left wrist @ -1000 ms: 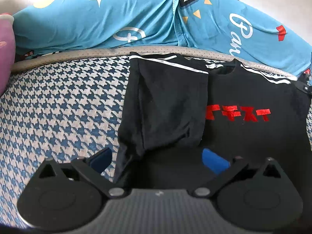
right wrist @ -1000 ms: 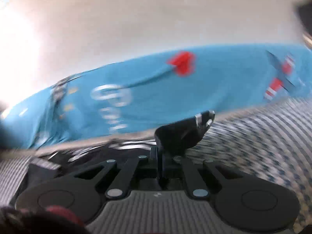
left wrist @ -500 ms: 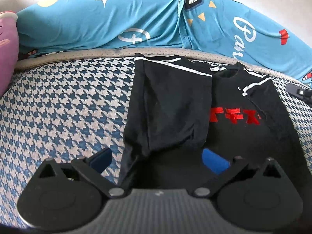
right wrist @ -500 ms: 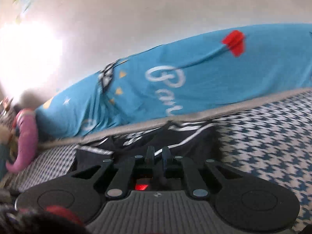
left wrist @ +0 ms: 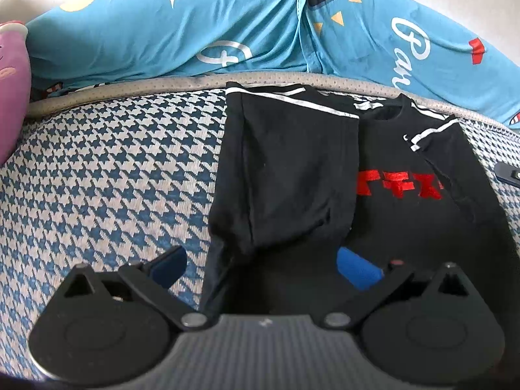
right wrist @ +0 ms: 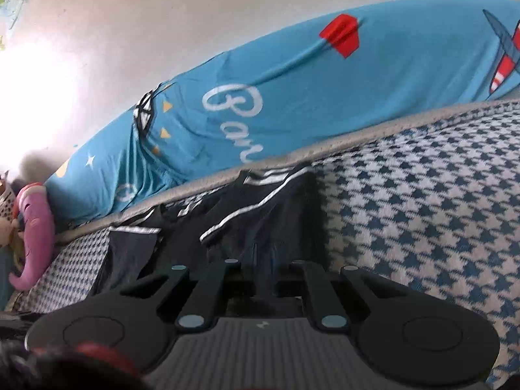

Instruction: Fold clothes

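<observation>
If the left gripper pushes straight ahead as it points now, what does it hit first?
Probably the black T-shirt: the open left gripper points at its folded-over left panel. Depth is unclear.

The shirt point(left wrist: 406, 214) lies on the mattress point(left wrist: 107, 175), its far end at the mattress's far edge, both side parts folded in over the middle. Bedding point(left wrist: 227, 29) is heaped behind the far edge. A plush toy point(left wrist: 11, 87) sits at far left.
</observation>
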`<state>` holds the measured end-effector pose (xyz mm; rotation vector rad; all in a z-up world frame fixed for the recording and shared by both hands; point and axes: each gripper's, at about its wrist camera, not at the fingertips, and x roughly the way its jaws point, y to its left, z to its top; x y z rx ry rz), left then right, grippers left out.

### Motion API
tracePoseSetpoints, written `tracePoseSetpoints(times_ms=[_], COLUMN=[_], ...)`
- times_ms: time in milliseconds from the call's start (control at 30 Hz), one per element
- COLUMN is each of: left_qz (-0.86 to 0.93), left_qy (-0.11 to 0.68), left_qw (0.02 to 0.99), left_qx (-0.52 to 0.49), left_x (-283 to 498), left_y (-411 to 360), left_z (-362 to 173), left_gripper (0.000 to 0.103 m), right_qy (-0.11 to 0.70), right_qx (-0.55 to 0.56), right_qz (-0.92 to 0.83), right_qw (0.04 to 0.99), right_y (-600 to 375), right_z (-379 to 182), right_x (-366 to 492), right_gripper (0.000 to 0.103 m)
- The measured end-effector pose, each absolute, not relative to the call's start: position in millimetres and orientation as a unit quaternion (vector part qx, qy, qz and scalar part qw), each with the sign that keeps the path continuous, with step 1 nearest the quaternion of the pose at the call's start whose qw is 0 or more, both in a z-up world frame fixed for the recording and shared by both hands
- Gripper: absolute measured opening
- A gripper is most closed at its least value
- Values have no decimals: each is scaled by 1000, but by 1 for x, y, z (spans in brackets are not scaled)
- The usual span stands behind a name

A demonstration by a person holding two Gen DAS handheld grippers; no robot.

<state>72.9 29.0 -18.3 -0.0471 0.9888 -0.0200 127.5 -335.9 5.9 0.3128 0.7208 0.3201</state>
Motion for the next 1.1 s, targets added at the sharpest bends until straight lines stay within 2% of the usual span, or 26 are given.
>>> tracePoseSetpoints(times_ms=[533, 1100], left_qz=[-7, 10], left_qy=[496, 495], left_qw=[868, 869], left_qx=[-13, 14], left_x=[78, 76], left_y=[39, 45], left_z=[-34, -52], left_gripper=[103, 103], right_qy=[408, 419], right_qx=[68, 67], right_qz=[164, 122], right_qw=[895, 897], right_y=[-302, -288], right_z=[-16, -12], right_x=[119, 108], right_gripper=[10, 10])
